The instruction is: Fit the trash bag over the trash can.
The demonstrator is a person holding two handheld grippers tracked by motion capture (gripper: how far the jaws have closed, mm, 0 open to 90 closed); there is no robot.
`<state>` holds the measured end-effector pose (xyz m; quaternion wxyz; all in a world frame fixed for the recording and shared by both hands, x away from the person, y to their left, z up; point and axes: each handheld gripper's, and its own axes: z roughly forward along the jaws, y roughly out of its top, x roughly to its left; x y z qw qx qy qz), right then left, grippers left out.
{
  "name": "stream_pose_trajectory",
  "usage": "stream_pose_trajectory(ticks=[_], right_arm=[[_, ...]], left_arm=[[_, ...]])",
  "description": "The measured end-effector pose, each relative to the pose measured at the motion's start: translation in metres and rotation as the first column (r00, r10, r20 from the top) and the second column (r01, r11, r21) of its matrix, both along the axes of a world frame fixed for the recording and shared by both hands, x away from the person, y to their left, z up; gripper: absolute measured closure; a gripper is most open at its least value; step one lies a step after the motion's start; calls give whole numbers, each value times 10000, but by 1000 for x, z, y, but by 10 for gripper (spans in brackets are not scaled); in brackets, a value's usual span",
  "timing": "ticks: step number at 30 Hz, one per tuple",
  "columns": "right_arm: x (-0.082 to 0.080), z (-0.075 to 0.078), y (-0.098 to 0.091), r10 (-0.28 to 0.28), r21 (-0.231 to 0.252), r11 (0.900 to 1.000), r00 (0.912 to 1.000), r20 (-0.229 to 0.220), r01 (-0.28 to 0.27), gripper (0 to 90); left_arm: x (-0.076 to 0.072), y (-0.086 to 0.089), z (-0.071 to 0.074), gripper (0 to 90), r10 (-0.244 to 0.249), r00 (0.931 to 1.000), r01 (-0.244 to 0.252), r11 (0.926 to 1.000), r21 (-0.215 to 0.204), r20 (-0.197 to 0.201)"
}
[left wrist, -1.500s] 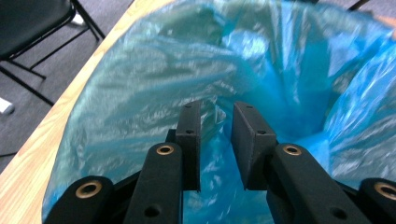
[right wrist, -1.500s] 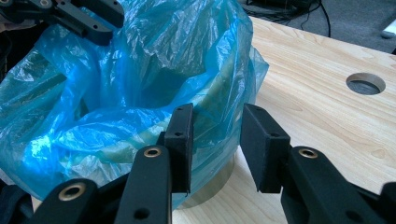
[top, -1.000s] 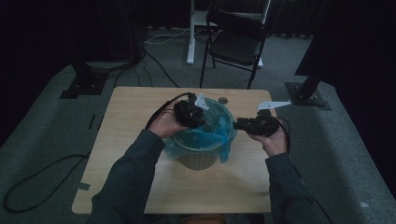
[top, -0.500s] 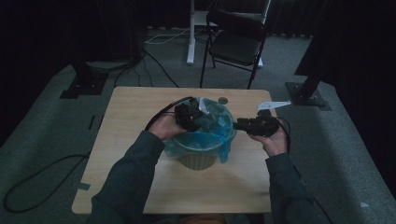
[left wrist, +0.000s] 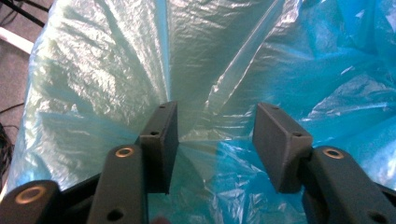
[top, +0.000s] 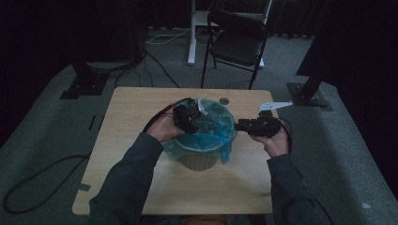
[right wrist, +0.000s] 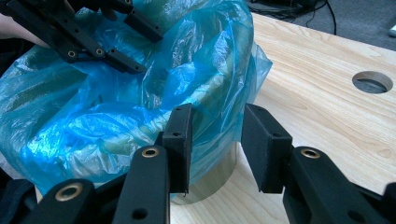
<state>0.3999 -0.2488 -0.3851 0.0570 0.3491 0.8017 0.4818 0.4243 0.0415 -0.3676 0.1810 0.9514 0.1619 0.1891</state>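
The bin point(top: 199, 157) with the blue bag point(top: 211, 133) is sitting mid-tabletop point(top: 131, 112). Left hand-held gripper point(left wrist: 215, 140) has just been opening, bag film between its jaws unpinched; right hand-held gripper point(right wrist: 215, 144) is hovering apart beside the rim.

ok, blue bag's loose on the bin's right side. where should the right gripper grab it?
Judging by the folds: pinch the slack overhang of the blue bag hanging outside the bin, coming level from the right. The right gripper sits open beside it, with film bunched there.
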Motion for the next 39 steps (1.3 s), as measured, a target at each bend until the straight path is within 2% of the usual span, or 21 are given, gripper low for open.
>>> stream_pose_trajectory(ticks=[8,14,24,26,27,29,30,31,32,33,34,35,36,39], right_arm=[[0,0,0,32,20,10000,10000,-9,-32,629],[0,0,-1,51,42,10000,10000,-9,-51,626],[0,-1,-1,64,84,9999,10000,5,-64,622],[0,-1,-1,66,117,9999,10000,7,-66,621],[0,-1,0,61,105,9999,10000,8,-62,619],[-1,-1,0,65,107,9999,10000,10,-65,618],[-1,0,0,79,96,9999,10000,51,-80,616],[-1,0,0,80,94,9999,10000,50,-80,615],[-1,0,0,103,91,9999,9999,71,-103,613],[0,0,0,125,82,9999,9999,84,-126,610],[0,0,0,125,82,9999,9999,84,-126,610],[-1,1,0,132,107,9999,9999,96,-133,607],[-1,1,0,128,117,9998,9999,112,-129,606],[-1,3,-1,67,222,9997,9997,244,-73,605]], left_arm=[[1,2,-3,437,236,9997,-237,9989,415,41],[1,0,-7,446,296,9995,-301,9968,735,67],[0,1,-10,457,372,9993,-374,9943,994,37],[0,4,-8,458,369,9993,-374,9972,652,88],[0,4,-8,460,369,9993,-374,9972,652,88],[0,9,-4,471,365,9993,-364,9992,-174,47],[-1,14,-1,480,461,9988,-448,9956,-825,147],[-1,14,-1,484,461,9988,-448,9956,-825,147],[-2,19,3,492,611,9977,-570,9904,-1256,289],[-2,19,3,493,611,9977,-570,9904,-1256,289],[-3,22,4,493,674,9970,-613,9876,-1447,371],[-5,27,10,495,772,9956,-658,9796,-1899,532],[-5,27,10,497,772,9956,-658,9796,-1899,532],[-8,36,20,514,950,9923,-704,9602,-2702,792]])
